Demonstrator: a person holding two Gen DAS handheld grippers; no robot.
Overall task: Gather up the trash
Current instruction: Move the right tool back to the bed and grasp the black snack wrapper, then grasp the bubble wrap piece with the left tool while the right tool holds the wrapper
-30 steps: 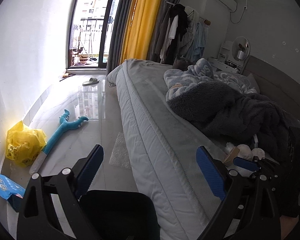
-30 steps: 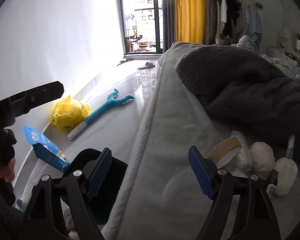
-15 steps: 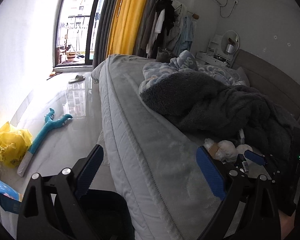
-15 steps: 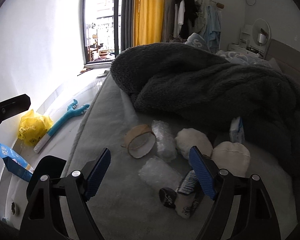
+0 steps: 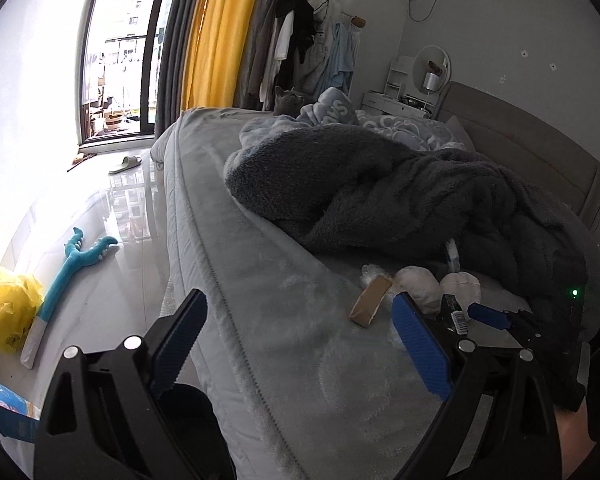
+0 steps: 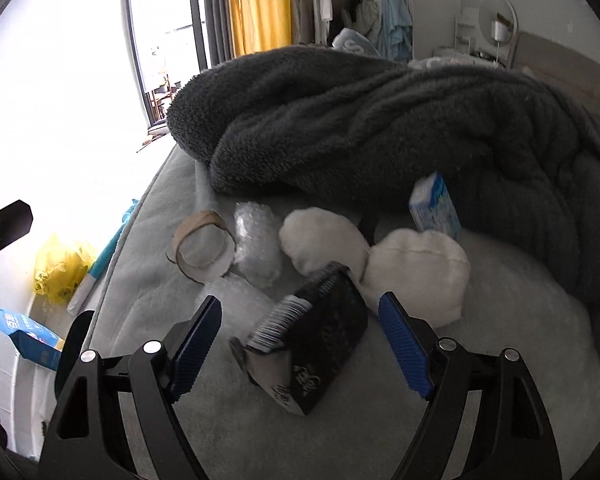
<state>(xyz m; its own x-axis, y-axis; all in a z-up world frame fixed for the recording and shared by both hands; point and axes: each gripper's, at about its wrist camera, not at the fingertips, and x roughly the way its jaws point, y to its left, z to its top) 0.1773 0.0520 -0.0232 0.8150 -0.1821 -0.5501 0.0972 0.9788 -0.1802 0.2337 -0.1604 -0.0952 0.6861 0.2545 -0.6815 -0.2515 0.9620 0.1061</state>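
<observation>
Trash lies on the grey bed [image 6: 148,432]: a black carton with a barcode [image 6: 320,340], a brown cardboard tape ring [image 6: 202,246], crumpled bubble wrap [image 6: 258,244], and a small blue and white carton [image 6: 434,206] at the blanket's edge. My right gripper [image 6: 300,344] is open, its jaws on either side of the black carton without touching it. My left gripper [image 5: 300,336] is open and empty over the bed's edge. In the left wrist view the tape ring [image 5: 370,300] lies ahead and the right gripper [image 5: 488,316] shows at the right.
A dark grey blanket [image 6: 380,120] is heaped behind the trash, with two white fluffy pads [image 6: 416,268] beside it. A black bin [image 5: 188,432] stands below the left gripper. On the floor lie a yellow bag [image 5: 4,304], a teal toy [image 5: 72,264] and a blue packet [image 6: 28,336].
Both grippers moved forward and right over the bed. The right gripper closed in on the trash pile, and the black carton now sits between its open jaws.
</observation>
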